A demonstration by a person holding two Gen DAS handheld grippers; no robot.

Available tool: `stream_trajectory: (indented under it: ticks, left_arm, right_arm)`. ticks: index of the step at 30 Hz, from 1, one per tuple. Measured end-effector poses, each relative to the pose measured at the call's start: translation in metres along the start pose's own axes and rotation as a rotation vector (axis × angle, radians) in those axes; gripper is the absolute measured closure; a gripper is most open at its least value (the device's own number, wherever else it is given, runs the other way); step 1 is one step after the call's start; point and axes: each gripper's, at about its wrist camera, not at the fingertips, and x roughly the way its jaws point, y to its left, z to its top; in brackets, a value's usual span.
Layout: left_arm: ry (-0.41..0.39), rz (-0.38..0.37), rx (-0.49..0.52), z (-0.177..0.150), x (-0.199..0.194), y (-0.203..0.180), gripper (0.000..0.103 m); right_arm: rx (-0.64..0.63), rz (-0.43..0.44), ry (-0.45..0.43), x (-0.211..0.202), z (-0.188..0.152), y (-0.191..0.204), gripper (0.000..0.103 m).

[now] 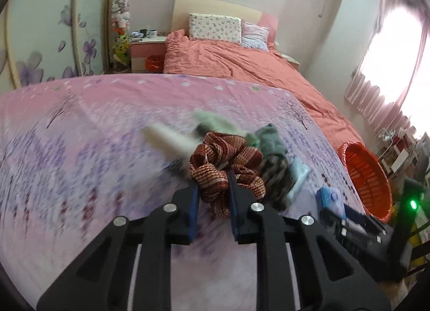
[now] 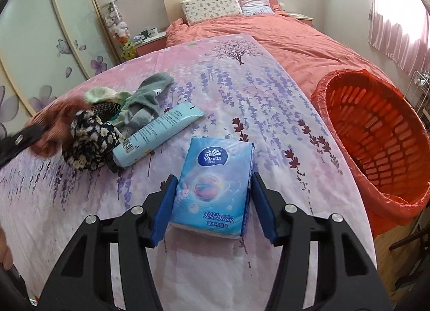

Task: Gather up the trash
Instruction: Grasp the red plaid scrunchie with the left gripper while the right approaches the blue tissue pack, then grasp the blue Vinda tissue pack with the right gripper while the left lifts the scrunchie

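Note:
My left gripper (image 1: 213, 190) is shut on a crumpled red-and-white woven cloth (image 1: 228, 155) that lies on the pink floral sheet (image 1: 107, 122). In the right wrist view that cloth shows only as a reddish blur at the far left. My right gripper (image 2: 213, 177) is shut on a blue Vinda tissue pack (image 2: 215, 160), with a blue pad pressed against each long side. The pack rests flat on the sheet (image 2: 255, 90). An orange mesh basket (image 2: 376, 133) lined with a red bag stands off the bed's right edge; it appears in the left wrist view too (image 1: 368, 176).
Beside the red cloth lie a dark floral cloth (image 2: 91, 144), a light-blue tube (image 2: 158, 133), a grey sock (image 2: 150, 95) and a pale green sock (image 2: 102, 94). An orange duvet (image 2: 295, 42) and pillows cover the far bed. A nightstand and wardrobe doors stand at the left.

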Motion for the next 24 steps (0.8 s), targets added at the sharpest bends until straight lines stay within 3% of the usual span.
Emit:
stream_trajectory:
  ticks: [4, 8, 13, 15, 24]
  left_arm:
    - [0.000, 0.062, -0.026, -0.020, -0.016, 0.035, 0.082]
    - [0.059, 0.101, -0.052, -0.031, -0.005, 0.057, 0.078]
    - [0.074, 0.114, -0.059, -0.035, 0.004, 0.062, 0.053]
    - [0.074, 0.116, -0.047, -0.035, 0.007, 0.060, 0.049]
    - [0.067, 0.163, -0.009, -0.031, 0.033, 0.050, 0.052]
  right_arm:
    - [-0.008, -0.011, 0.002, 0.000, 0.000, 0.001, 0.047]
    - [-0.014, -0.023, 0.002, -0.001, -0.001, 0.002, 0.047]
    - [-0.013, -0.026, 0.006, -0.002, -0.002, 0.002, 0.045]
    - [-0.014, -0.029, 0.008, -0.002, -0.002, 0.002, 0.045]
    - [-0.041, -0.039, 0.009, 0.005, 0.006, 0.003, 0.049]
